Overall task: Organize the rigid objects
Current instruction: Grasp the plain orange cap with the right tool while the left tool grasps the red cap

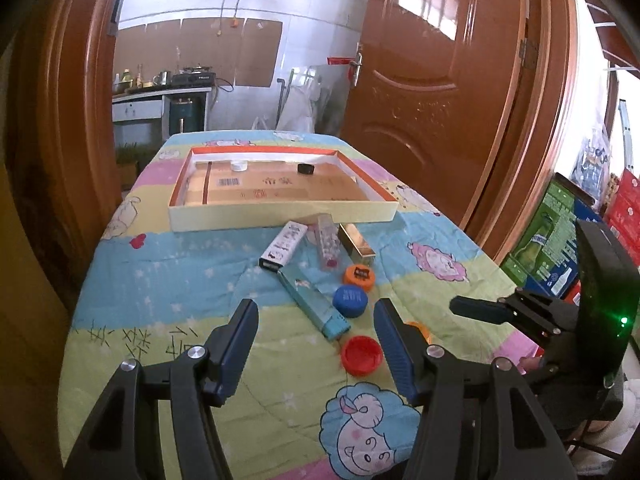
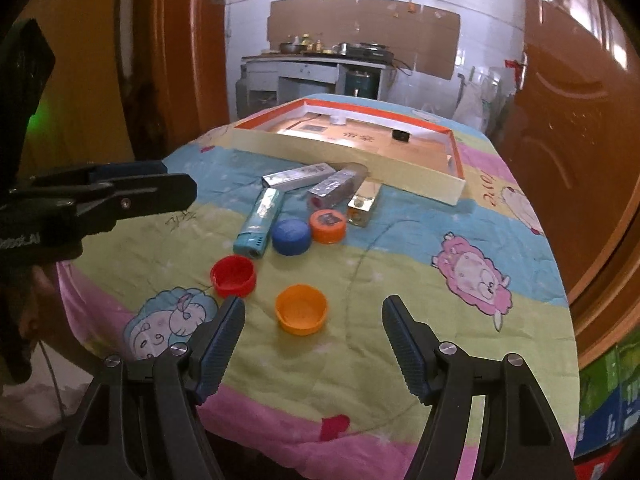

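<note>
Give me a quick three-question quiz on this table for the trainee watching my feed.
1. True or false: the cardboard tray already holds a white cap and a black cap.
2. Which cap lies nearest the right gripper: A red open cap, B orange open cap, C blue cap?
3. Fill in: both grippers, including the left gripper, are ____ and hold nothing.

Key: 1 true; 2 B; 3 open.
</note>
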Tool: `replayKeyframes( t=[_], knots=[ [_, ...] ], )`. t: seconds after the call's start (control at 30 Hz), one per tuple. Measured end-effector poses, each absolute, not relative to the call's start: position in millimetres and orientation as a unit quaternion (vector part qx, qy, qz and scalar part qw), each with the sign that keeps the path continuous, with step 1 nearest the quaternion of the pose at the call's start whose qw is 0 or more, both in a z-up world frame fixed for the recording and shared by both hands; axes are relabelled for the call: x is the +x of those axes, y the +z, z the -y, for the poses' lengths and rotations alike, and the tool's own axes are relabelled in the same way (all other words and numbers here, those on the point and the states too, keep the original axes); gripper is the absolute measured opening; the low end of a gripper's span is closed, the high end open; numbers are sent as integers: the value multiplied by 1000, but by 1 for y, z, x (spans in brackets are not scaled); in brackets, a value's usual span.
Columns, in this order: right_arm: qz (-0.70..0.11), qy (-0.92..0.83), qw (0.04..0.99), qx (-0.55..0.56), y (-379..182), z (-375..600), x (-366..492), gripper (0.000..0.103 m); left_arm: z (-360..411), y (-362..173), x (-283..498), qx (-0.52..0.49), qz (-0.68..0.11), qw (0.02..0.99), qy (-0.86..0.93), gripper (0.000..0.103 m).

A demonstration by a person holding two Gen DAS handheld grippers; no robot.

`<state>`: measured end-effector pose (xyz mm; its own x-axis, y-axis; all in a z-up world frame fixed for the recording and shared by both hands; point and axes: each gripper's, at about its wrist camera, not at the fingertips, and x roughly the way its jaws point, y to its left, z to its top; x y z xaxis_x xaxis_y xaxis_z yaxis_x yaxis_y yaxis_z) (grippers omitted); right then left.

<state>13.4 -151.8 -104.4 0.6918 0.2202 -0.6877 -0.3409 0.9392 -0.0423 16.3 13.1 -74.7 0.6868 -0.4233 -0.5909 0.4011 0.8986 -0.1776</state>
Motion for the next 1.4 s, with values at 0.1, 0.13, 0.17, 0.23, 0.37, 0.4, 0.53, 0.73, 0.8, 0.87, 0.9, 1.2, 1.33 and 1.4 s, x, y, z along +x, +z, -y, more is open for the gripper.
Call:
replayKeyframes(
  t=[0.1,0.13,0.17,0.23,0.37,0.4,0.53,0.73,0.8,0.87,0.9,1.2,1.33,1.4],
  knots=[
    [-364,148,915,-91,-110,148,19,71,-10,-79,15,-8,-330,917,-225,60],
    [-364,147,915,-91,-112,147,20,67,-9,-80,14,-5,-332,916,-225,60],
    [-368,147,914,-89,-115,147,23,58,-8,-82,14,-2,-334,915,-225,60],
    [-375,151,911,-86,-118,147,26,44,-5,-85,14,3,-338,914,-225,60],
    [-376,161,909,-81,-121,146,28,33,3,-88,13,14,-342,911,-231,60],
    [-375,161,909,-81,-122,146,28,31,5,-88,13,16,-342,910,-233,60],
    [-370,147,914,-79,-120,153,27,31,18,-93,12,28,-347,905,-246,60],
    [-362,129,922,-55,-116,174,23,31,35,-104,14,42,-361,895,-258,60],
    [-361,124,923,-48,-115,179,23,31,40,-110,17,48,-366,894,-253,60],
    [-361,121,924,-45,-116,182,22,31,43,-115,21,53,-372,893,-246,60],
    [-361,119,924,-43,-116,184,21,31,44,-119,23,58,-377,893,-240,60],
    [-363,114,924,-29,-118,193,18,31,41,-124,22,76,-375,899,-211,30],
    [-363,112,925,-29,-118,193,18,31,38,-123,20,72,-372,900,-216,30],
    [-361,112,925,-29,-117,193,18,31,36,-121,20,67,-370,901,-217,30]
  ],
)
